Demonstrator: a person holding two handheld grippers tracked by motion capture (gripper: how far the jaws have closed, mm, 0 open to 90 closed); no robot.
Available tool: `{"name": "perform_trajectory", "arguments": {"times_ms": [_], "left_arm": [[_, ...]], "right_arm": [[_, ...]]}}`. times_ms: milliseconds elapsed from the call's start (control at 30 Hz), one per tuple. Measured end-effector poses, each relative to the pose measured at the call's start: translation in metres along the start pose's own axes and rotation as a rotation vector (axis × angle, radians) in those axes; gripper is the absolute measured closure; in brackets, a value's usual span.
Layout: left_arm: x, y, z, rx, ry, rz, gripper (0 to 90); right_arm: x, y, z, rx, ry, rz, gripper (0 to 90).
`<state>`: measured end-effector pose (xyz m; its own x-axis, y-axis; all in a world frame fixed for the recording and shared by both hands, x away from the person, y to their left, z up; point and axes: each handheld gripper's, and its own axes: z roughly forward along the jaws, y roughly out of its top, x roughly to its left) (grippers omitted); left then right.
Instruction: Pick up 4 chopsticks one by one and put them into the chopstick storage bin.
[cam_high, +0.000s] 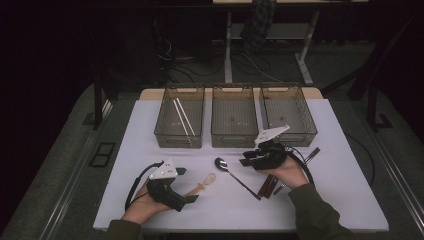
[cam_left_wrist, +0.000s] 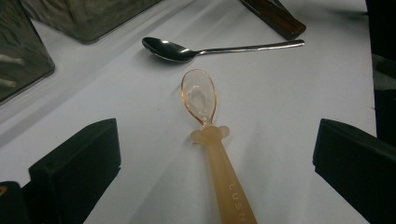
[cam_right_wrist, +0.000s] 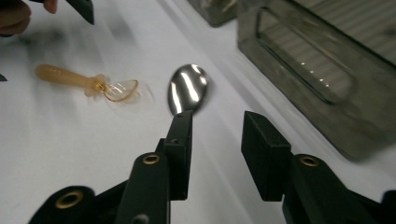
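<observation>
Lying on the white table (cam_high: 150, 125), between the two grippers: a metal spoon (cam_high: 234, 175) and an amber plastic spoon (cam_high: 202, 184).

Left gripper (cam_high: 183, 184) resting near the front left of the table, jaws spread wide, nothing pinched. In the left gripper view, plastic spoon (cam_left_wrist: 212, 140) lying between the two open jaws without touching them, clear bowl pointing away, frosted handle running toward the camera. Raised letters "LUSN" readable on the handle, the rest of the word being cut off by the lower edge.

Right gripper (cam_high: 246, 160) hovering just over the bowl end of the metal spoon, in front of the middle bin (cam_high: 234, 135). Jaws standing partly apart, holding nothing. In the right gripper view, shiny bowl of the metal spoon (cam_right_wrist: 187, 88) showing just beyond the tip of the left-hand jaw, its handle hidden under that jaw; whether the jaw is touching it, cannot tell. Picture a little blurred there.

Three clear bins standing in a row at the far side of the table. Left bin (cam_high: 170, 135) holding two pale chopsticks (cam_high: 183, 119). Right bin (cam_high: 305, 130) just behind the right gripper.

Dark brown handles (cam_high: 266, 187) lying beside the right hand (cam_high: 287, 174), partly covered by it; kind of tool not clear.
</observation>
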<state>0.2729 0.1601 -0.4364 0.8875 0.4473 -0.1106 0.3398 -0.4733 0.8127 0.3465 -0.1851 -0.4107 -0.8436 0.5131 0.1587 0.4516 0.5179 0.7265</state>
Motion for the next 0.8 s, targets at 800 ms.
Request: {"name": "perform_trajectory", "arguments": {"times_ms": [800], "left_arm": [[0.002, -0.001, 0.0, -0.004, 0.0, -0.008, 0.0]], "right_arm": [[-0.046, -0.076, -0.085, 0.046, -0.227, 0.134, 89.6]]}}
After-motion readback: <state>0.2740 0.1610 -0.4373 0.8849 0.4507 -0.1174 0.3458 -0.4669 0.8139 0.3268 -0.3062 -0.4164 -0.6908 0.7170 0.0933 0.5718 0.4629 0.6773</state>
